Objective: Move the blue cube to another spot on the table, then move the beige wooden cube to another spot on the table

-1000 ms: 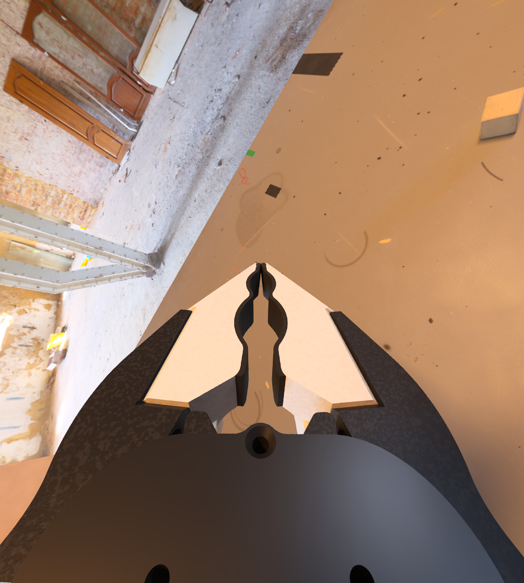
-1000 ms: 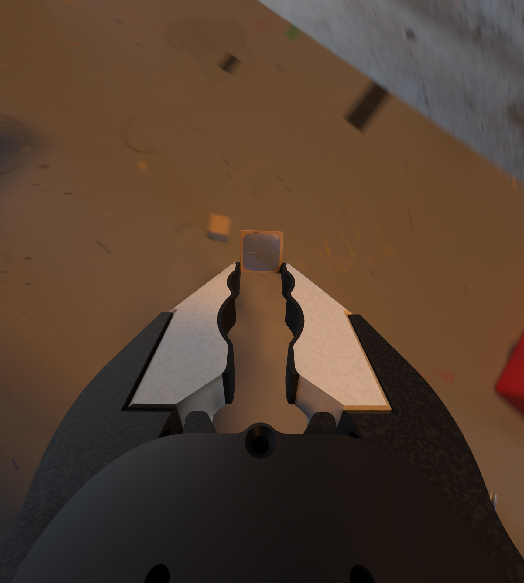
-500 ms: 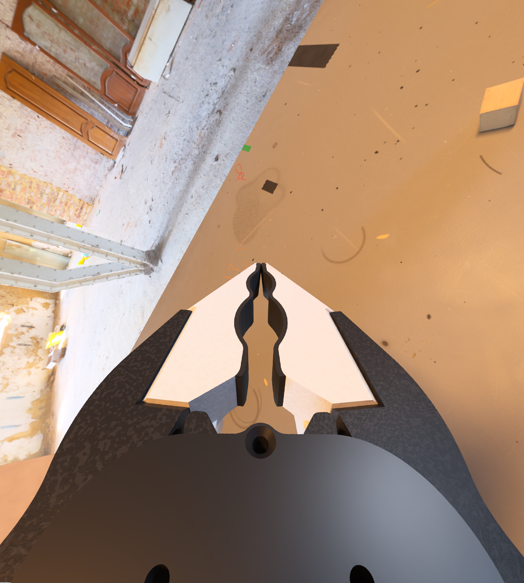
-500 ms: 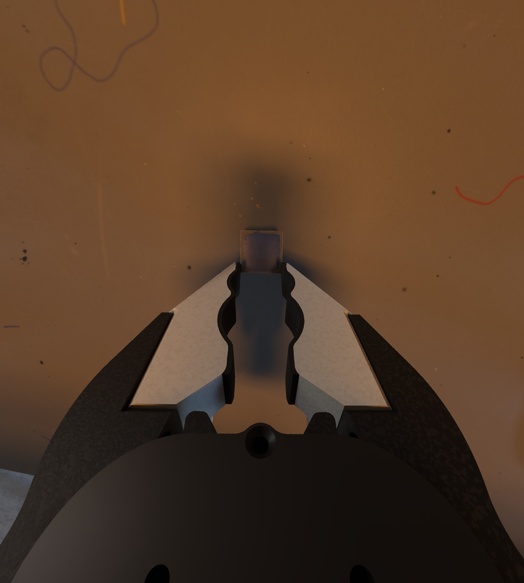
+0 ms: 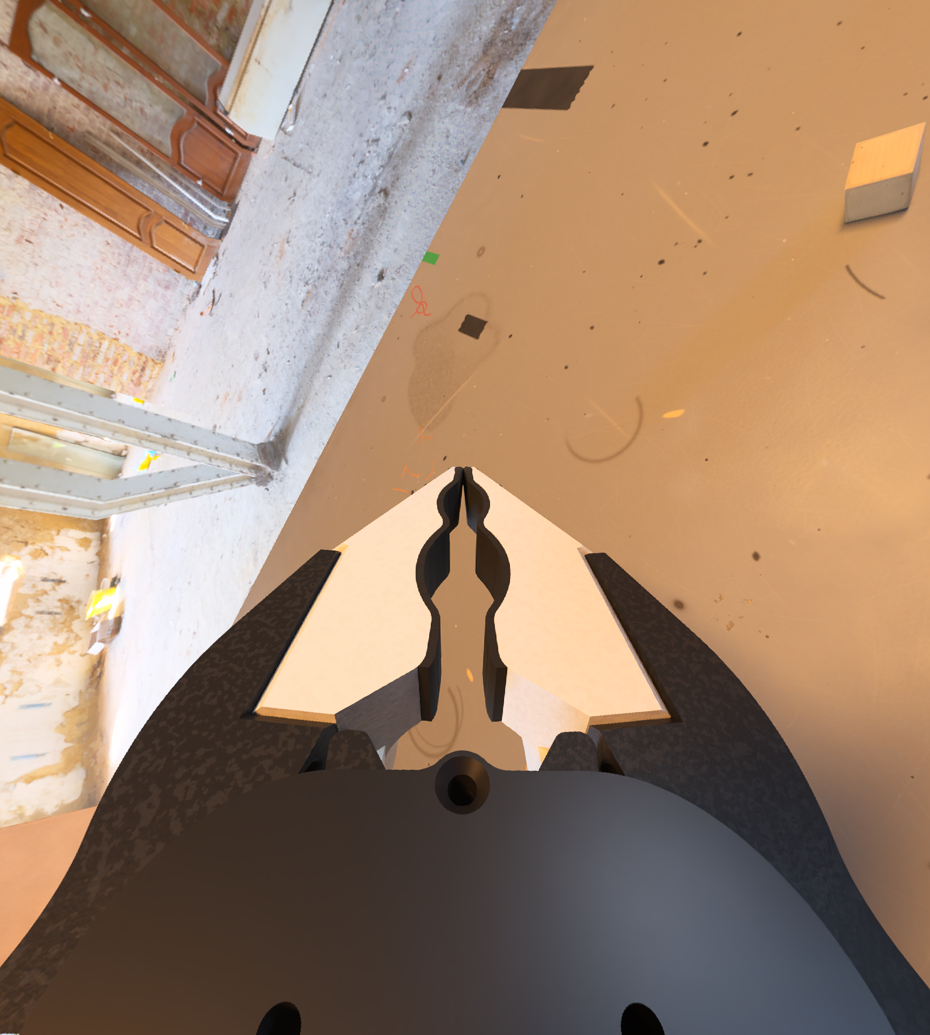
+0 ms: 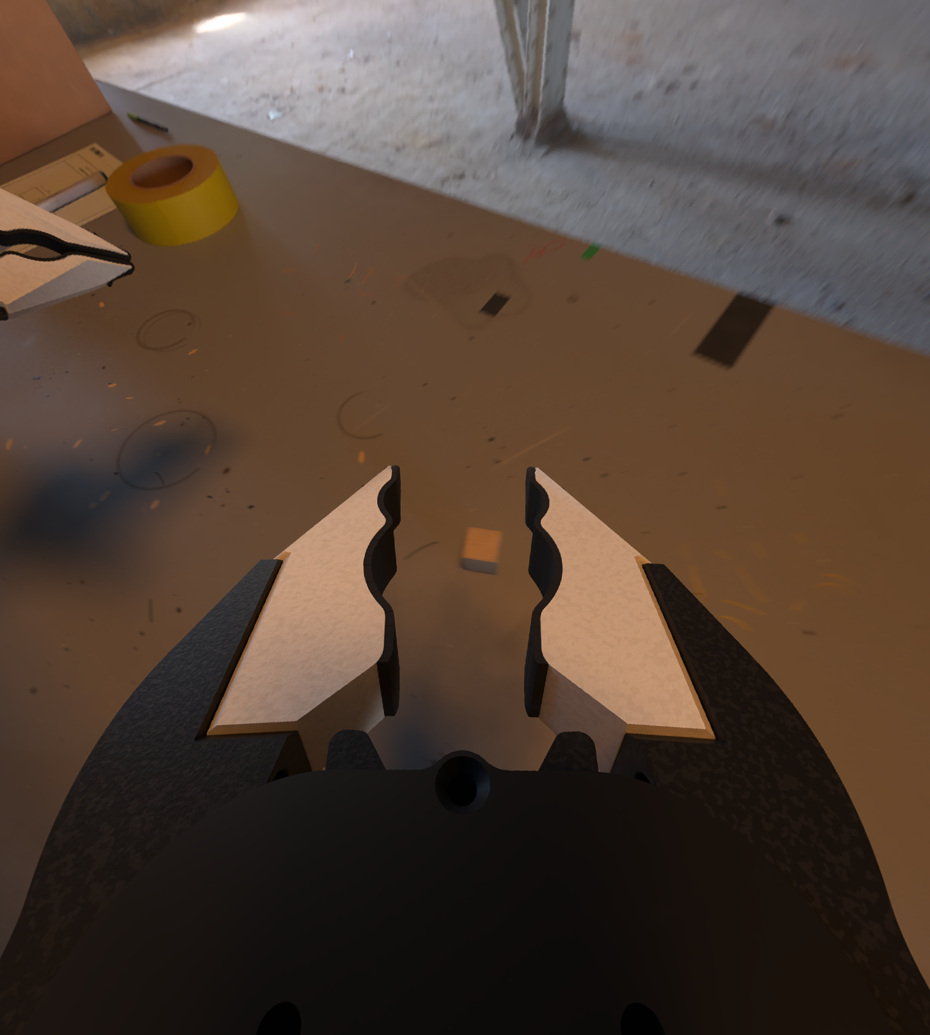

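The beige wooden cube [image 6: 481,550] lies on the brown table, seen between the fingers of my right gripper [image 6: 461,473], which is open, empty and held above it. The same cube shows at the upper right of the left wrist view [image 5: 881,171]. My left gripper [image 5: 462,470] is shut and empty, near the table's edge. It also shows at the far left of the right wrist view [image 6: 115,269]. The blue cube is not in view.
A yellow tape roll [image 6: 174,193] stands at the back left, beside a paper sheet [image 6: 62,179] and a brown board [image 6: 9,78]. Black tape patches [image 6: 731,330] [image 6: 493,304] mark the table near its far edge [image 6: 675,274]. Concrete floor lies beyond.
My right gripper held a small cube close above the table; now it is open, empty and raised, looking across the table. The left gripper has hardly moved.
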Robot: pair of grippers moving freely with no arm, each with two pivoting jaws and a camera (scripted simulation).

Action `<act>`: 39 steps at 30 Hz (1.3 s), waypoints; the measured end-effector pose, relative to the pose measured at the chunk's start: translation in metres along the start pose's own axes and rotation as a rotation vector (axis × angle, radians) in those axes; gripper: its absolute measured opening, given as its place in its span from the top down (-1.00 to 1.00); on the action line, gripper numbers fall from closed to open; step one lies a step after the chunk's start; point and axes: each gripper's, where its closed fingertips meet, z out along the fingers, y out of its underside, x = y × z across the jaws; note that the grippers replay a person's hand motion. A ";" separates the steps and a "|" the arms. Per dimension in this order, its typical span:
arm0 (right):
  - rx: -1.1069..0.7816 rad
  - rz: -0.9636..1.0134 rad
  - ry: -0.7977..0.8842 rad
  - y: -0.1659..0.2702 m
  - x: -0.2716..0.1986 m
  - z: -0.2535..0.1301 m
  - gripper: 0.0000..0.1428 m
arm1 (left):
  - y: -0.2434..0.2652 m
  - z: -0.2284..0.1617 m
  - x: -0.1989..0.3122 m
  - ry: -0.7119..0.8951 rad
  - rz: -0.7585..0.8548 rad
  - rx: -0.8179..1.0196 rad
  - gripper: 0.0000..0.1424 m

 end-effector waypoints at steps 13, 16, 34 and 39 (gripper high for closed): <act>-0.576 -0.048 0.348 0.107 0.012 0.106 0.33 | -0.003 0.000 0.003 0.012 0.002 0.001 1.00; -0.636 -0.022 0.364 0.118 0.017 0.111 0.27 | -0.004 -0.001 0.003 0.017 0.002 0.007 1.00; -0.380 -0.024 0.202 0.035 0.009 -0.028 0.63 | -0.002 -0.002 0.004 0.012 0.019 -0.008 1.00; -0.644 0.136 0.246 0.114 0.072 -0.070 0.63 | -0.005 -0.010 -0.001 0.012 -0.003 0.023 1.00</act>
